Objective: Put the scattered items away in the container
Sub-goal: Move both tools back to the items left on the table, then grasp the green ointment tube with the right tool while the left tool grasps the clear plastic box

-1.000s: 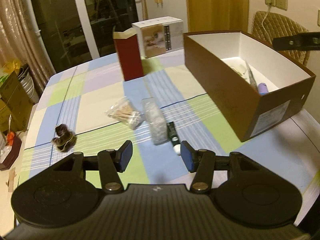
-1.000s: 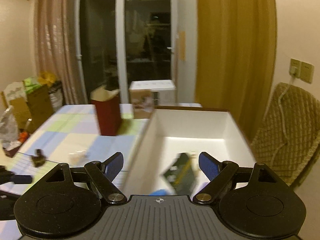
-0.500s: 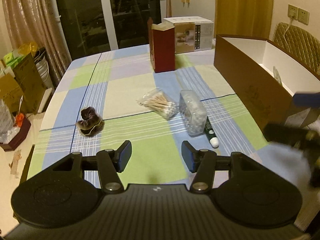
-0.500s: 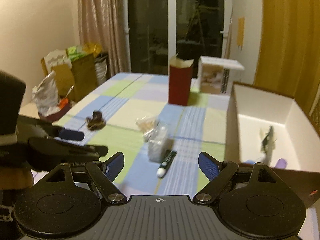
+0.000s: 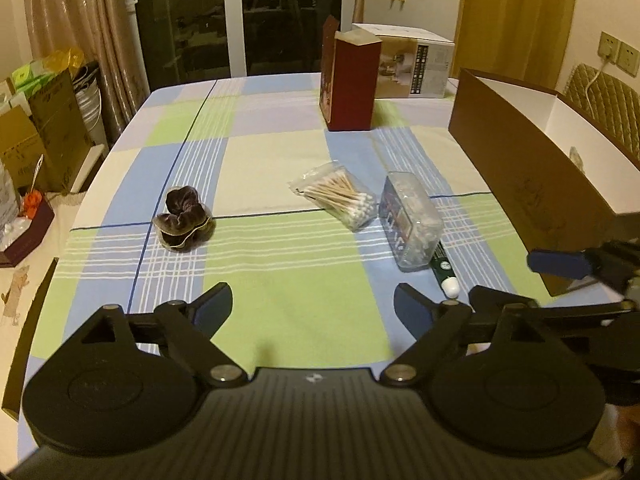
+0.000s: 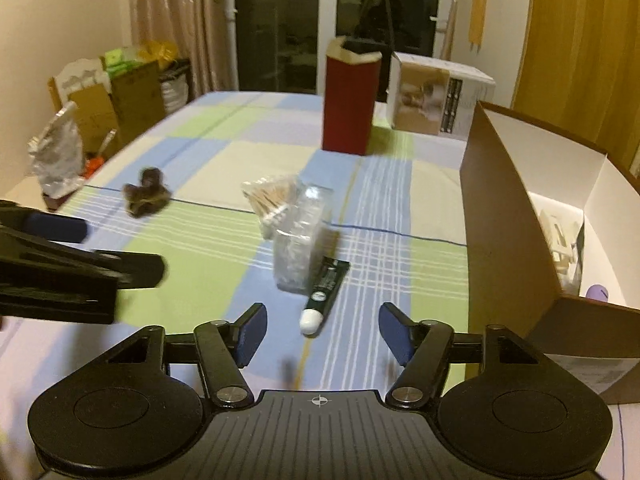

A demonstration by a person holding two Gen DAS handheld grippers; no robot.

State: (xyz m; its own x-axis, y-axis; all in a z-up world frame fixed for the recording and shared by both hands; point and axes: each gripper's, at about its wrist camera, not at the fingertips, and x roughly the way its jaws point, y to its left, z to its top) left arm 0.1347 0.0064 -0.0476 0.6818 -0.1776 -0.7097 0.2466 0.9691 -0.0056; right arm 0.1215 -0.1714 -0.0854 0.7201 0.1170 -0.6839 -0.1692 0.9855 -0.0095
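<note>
Since a second ago the right gripper (image 6: 320, 330) has swung out of the box (image 6: 508, 216) and is now hanging low over the tabletop (image 5: 280, 300), jaws spread and empty, the tube (image 6: 325, 294) lying just ahead between them. The left gripper (image 5: 313, 304) is hovering nearer the table edge, jaws wider apart, holding nothing. The scrunchie (image 5: 184, 222), swab bag (image 5: 340, 198) and clear case (image 5: 410, 220) are still lying scattered outside. Inside the box, pale packets and a purple item (image 6: 598, 292) are resting on the floor.
</note>
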